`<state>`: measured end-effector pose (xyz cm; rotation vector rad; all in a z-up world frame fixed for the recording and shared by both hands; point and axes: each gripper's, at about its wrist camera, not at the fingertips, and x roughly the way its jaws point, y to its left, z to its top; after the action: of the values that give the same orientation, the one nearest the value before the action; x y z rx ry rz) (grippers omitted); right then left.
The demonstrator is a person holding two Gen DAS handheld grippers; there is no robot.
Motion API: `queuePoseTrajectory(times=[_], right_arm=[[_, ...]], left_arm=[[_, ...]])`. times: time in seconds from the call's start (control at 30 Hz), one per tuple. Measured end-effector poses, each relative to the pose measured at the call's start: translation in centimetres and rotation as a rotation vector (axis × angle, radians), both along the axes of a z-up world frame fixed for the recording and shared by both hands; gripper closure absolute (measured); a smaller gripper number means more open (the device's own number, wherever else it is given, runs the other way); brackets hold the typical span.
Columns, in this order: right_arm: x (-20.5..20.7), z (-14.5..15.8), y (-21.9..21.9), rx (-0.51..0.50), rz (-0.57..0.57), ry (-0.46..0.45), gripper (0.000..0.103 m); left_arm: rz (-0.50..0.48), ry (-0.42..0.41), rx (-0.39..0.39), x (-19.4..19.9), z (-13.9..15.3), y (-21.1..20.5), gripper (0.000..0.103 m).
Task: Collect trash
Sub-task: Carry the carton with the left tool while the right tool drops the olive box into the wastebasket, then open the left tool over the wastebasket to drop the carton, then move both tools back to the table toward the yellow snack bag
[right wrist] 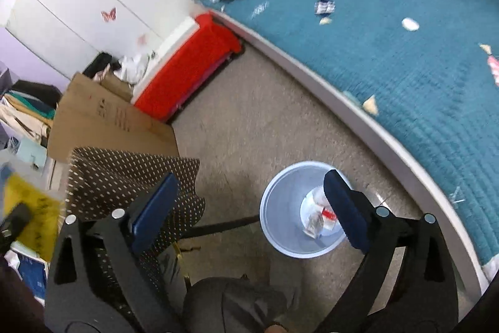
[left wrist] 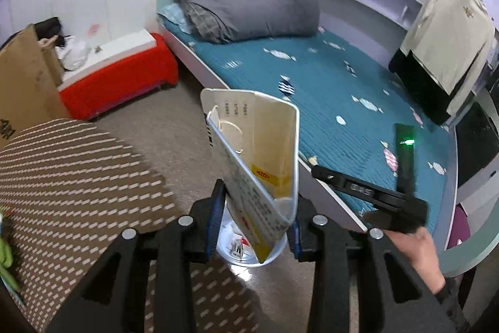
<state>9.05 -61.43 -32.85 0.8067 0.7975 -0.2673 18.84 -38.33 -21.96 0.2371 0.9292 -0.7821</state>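
So my left gripper (left wrist: 254, 227) is clamped on a flattened white-and-yellow carton (left wrist: 252, 158), pinched low down so most of it sticks up and forward past the blue pads (left wrist: 215, 227). Right below it, peeking out between the fingers, is the pale blue trash bin (left wrist: 274, 252), so I reckon I'm basically at the drop step. The right gripper (right wrist: 249, 208) is spread wide with nothing in it, hanging over the floor with the same bin (right wrist: 280, 239) just beyond its far finger; a few scraps (right wrist: 318, 217) sit in the bottom. Judging from here, the trick is that the carton is tall and tilted, so if I just let go it could catch the rim and tip out onto the carpet (right wrist: 249, 120). I'd get the bottom corner down inside the rim first, then let the pads go, and keep the right one out of the way. Further out, the bed (right wrist: 405, 52) looks like it has small wrappers (right wrist: 324, 7) on the teal cover, though some could just be the print, hard to tell. Past that are the red box (right wrist: 187, 77), the cardboard (right wrist: 109, 127) and the grey duvet (left wrist: 246, 8).
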Motion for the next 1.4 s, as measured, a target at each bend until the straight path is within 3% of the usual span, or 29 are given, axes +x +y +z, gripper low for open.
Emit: queuePoseTrajectory(times=[0.33,0.43,0.5,0.87,1.4], right_arm=[[-2.7,3.4,-1.8,-0.043,-0.045,-0.059,0.009],[-3.0,3.5,-1.9,-0.038,-0.049,-0.061,0.009],[-3.1,3.4,-2.0,-0.030,-0.046,-0.065,0.009],[-2.9,5.0,0.4,-0.087,-0.057,-0.044,0.006],[-2.5,14.0,9.4,-0.233,0.068,-0.146,0.006]], left_arm=[[-0.052,0.150,0.141,2.4,-6.4,-7.8,0.062],[-0.057,0.189,0.166,3.1,-7.7,-8.9,0.049],[-0.030,0.175,0.178,3.4,-7.9,-8.9,0.020],[0.055,0.073,0.090,2.5,-3.9,-5.5,0.014],[0.145,-0.149,-0.035,-2.4,5.2,5.3,0.011]])
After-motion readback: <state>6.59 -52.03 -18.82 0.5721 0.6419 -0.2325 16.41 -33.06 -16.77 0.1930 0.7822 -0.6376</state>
